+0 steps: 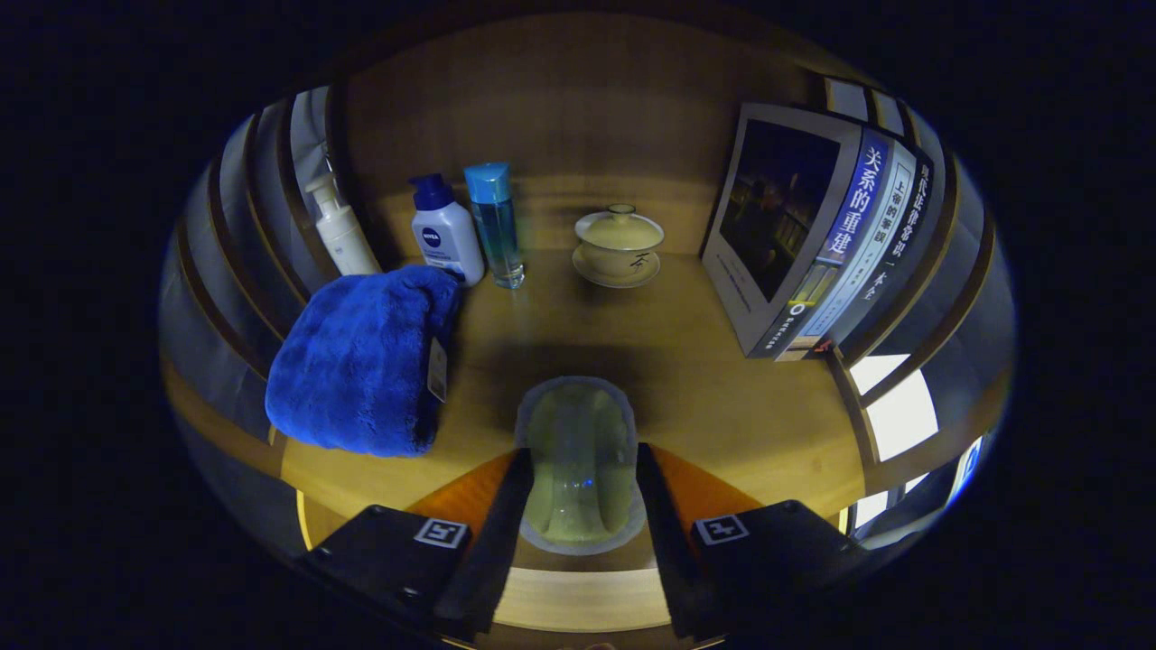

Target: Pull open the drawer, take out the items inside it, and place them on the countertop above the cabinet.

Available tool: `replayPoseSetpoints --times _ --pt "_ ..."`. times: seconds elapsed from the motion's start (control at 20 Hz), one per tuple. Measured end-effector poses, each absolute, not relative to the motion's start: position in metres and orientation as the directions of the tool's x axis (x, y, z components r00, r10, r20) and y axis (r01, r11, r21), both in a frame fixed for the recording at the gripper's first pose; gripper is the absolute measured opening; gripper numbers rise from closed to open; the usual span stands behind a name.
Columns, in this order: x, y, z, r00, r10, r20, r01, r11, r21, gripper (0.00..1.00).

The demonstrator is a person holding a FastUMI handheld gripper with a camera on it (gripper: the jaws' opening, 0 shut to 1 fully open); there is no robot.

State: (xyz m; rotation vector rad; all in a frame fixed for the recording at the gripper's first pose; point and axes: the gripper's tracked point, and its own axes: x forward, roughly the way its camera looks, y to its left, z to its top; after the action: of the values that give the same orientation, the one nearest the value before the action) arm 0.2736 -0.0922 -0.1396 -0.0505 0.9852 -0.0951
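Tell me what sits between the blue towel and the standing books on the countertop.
Gripper view: bare countertop, and nearer the gripper, a clear cup clamped between its fingers.

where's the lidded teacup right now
In the gripper view, the lidded teacup sits at the countertop's back, beyond the jaws, between the blue-capped bottle and the books.

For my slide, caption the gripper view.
Gripper shut on a clear cup above the wooden countertop, blue towel beside it.

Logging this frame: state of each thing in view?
gripper: shut on clear cup
clear cup: held between fingers, over countertop
countertop: wood
blue towel: bunched
lidded teacup: lid on, on saucer
three bottles: upright, capped
books: standing, leaning
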Motion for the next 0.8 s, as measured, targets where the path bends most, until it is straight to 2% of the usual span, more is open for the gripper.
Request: replayPoseSetpoints --times 0.15,0.35,0.55,0.8 --pt "0.269 -0.085 -0.14 0.543 -0.087 -0.835 0.042 0.996 -0.076 0.9" --pt "0.266 -0.083 -0.131 0.573 -0.115 -0.812 0.024 0.992 -0.123 0.99" --pt "0.257 -0.07 -0.104 0.643 -0.101 -0.759 -0.001 0.991 -0.133 0.99" --pt "0.231 -0.049 -0.055 0.767 -0.065 -0.638 -0.041 0.988 -0.15 0.99"
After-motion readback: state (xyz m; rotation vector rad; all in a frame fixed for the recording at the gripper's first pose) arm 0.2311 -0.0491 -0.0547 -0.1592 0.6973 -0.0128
